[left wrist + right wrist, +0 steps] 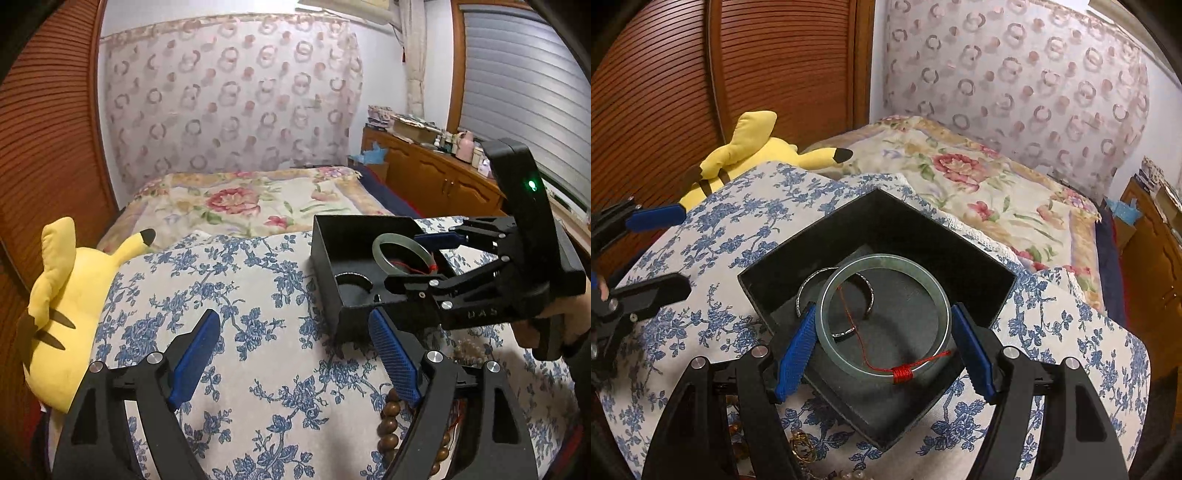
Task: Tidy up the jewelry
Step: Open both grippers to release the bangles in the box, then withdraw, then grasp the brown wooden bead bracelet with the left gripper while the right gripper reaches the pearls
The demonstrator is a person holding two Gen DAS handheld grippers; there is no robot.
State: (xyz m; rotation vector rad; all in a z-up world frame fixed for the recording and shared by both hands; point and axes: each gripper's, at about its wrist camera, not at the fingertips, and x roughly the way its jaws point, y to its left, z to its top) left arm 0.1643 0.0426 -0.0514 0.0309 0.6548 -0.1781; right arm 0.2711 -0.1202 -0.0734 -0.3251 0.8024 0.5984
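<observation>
One jade bangle (884, 317) lies flat between right gripper (884, 349) jaws.

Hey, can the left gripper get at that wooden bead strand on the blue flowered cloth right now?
Probably yes. The left gripper is open and holds nothing, and the wooden bead strand lies on the cloth right beside its right finger. Nothing covers the beads; the right gripper is busy over the black box.
</observation>
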